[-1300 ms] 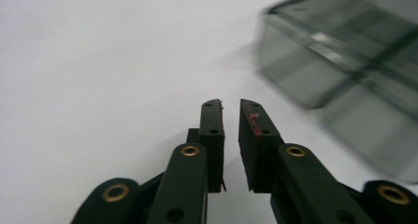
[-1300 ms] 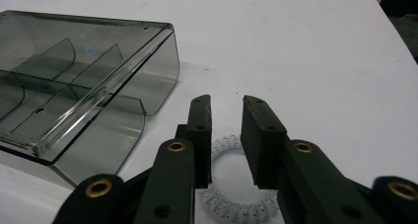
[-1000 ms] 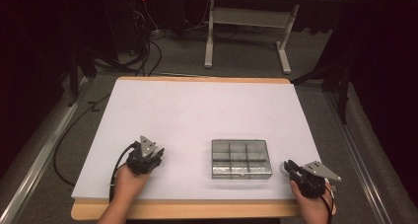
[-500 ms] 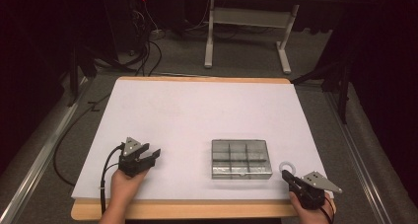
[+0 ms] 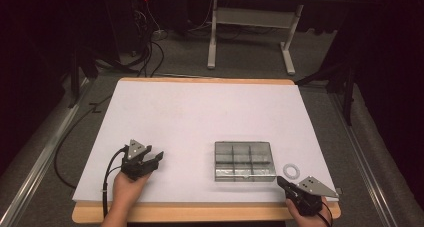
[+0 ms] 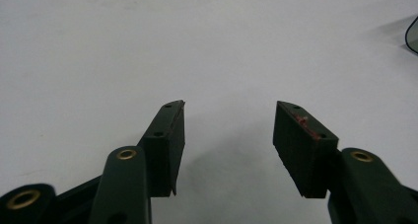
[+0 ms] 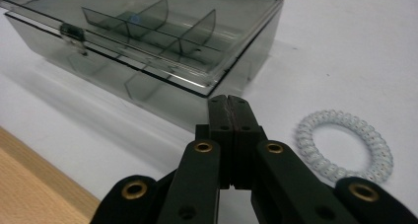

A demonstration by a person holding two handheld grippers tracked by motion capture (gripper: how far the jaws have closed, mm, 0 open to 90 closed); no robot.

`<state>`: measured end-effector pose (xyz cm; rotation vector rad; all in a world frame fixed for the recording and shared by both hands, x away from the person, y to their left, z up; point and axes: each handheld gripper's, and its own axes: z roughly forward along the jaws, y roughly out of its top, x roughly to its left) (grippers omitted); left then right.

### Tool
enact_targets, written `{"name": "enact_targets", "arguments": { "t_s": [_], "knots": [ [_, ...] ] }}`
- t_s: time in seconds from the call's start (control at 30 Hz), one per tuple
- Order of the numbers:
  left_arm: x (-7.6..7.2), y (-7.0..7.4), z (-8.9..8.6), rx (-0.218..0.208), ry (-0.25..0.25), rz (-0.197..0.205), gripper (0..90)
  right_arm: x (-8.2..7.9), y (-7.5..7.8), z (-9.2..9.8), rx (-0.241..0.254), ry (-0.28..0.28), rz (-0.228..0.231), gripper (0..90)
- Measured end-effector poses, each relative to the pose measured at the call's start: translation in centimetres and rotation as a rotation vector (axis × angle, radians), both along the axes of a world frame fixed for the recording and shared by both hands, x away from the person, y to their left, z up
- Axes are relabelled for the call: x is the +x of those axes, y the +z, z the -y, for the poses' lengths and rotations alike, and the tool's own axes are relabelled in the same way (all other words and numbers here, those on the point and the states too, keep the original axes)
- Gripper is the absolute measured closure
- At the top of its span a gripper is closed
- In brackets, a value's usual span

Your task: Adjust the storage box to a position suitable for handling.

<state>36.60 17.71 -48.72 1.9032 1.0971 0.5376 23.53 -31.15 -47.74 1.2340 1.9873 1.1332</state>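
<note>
On the white table top (image 5: 210,117), near its front right corner, a pale blue coiled plastic hair ring (image 7: 344,146) lies flat just beside the right end of a closed smoky-grey clear plastic box with inner dividers (image 7: 148,41). The right gripper (image 7: 229,101), jaws pressed together on nothing, points at the gap between ring and box. Well apart to the left, the left gripper (image 6: 229,130) has just been opening, jaws apart over bare table.

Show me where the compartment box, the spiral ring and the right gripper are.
compartment box (image 5: 245,160), high view, on its clear lid
spiral ring (image 7: 345,145), right gripper view, on its coiled band
right gripper (image 7: 230,103), right gripper view, where its shut tips meet
</note>
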Motion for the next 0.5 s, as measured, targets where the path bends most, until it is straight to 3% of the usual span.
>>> {"name": "enact_targets", "arguments": {
  "t_s": [0.5],
  "knots": [
    [-0.24, 0.02, 0.19, 0.016, 0.001, 0.024, 44.7, -0.07, 0.58, -0.37, 0.005, 0.003, 0.02, 90.0]
  ]
}}
